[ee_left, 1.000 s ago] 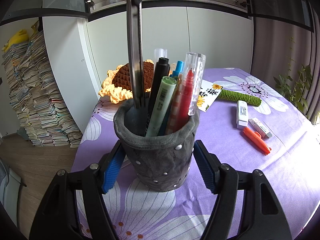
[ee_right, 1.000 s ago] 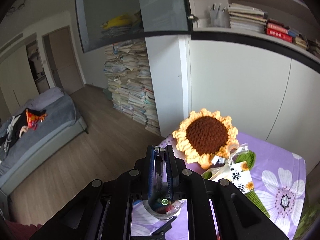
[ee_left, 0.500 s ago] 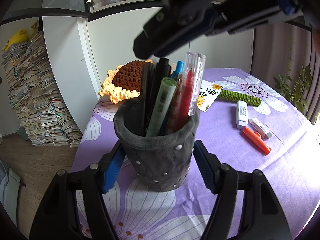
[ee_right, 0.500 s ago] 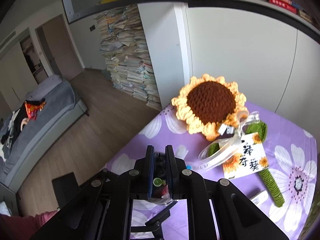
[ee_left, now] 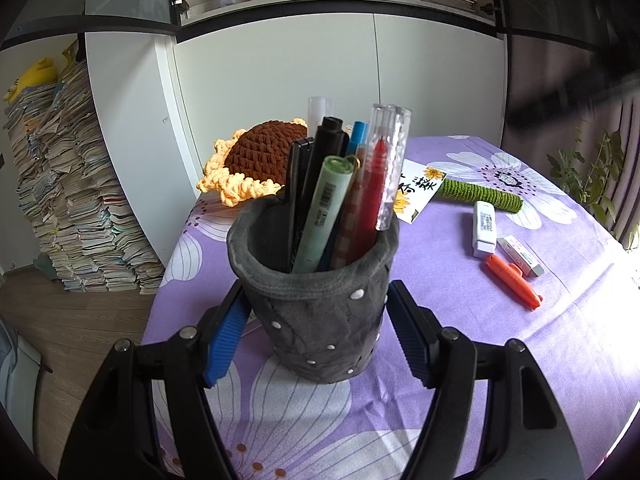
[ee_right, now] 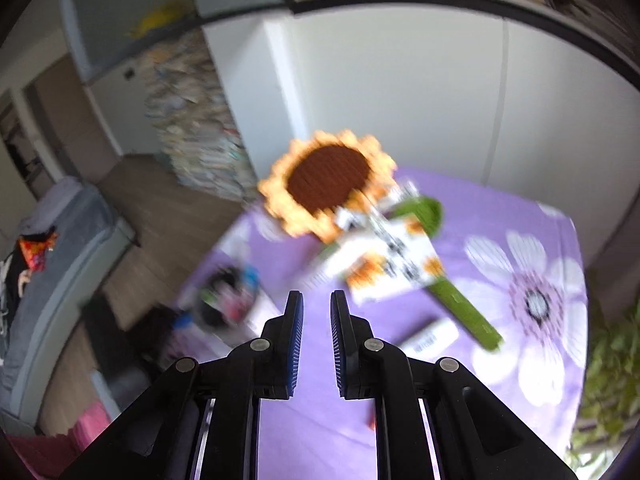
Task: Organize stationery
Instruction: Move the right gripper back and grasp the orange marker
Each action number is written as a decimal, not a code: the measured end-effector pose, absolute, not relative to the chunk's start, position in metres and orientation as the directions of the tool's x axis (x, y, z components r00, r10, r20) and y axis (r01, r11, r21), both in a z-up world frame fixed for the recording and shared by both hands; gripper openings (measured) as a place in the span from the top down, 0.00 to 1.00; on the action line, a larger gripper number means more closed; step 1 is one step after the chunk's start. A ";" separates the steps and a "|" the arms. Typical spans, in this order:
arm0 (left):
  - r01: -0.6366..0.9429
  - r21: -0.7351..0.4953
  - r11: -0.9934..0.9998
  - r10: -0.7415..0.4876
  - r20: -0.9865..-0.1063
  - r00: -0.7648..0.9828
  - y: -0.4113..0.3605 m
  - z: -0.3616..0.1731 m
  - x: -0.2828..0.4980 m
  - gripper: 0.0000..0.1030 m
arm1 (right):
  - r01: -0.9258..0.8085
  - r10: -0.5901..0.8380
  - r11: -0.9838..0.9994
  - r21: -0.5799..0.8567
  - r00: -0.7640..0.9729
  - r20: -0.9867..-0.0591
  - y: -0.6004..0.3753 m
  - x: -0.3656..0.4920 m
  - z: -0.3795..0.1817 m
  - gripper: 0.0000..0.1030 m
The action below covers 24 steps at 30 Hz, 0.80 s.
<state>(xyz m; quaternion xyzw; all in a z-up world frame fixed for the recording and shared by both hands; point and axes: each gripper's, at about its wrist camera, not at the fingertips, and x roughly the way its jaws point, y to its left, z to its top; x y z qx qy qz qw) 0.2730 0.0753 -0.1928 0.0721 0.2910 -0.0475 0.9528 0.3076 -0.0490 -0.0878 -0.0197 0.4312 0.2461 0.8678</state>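
While left claw (ee_left: 316,334) grips pen holder (ee_left: 320,304), pens (ee_left: 348,188) upright

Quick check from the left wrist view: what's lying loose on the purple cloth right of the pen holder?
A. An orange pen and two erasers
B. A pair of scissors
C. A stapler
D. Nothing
A: the orange pen lies beside two erasers, right of the pen holder.

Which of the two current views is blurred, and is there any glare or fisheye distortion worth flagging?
Left wrist view: sharp on the pen holder; strong sunlight washes out the tablecloth at right; cabinet lines bow from fisheye. Right wrist view: motion blur smears the crochet sunflower and card, while the right gripper itself stays crisp.
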 end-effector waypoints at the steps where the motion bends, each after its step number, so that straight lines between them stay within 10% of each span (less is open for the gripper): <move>1: 0.132 0.110 0.985 -0.049 -0.561 0.826 0.075 -0.193 0.273 0.33 | -0.423 0.379 0.890 0.169 0.483 -0.789 -0.053 0.311 -0.101 0.88; 24: 0.129 0.115 0.985 -0.043 -0.562 0.826 0.076 -0.192 0.272 0.33 | -0.306 0.247 0.938 0.162 0.266 -0.932 -0.056 0.352 -0.209 0.73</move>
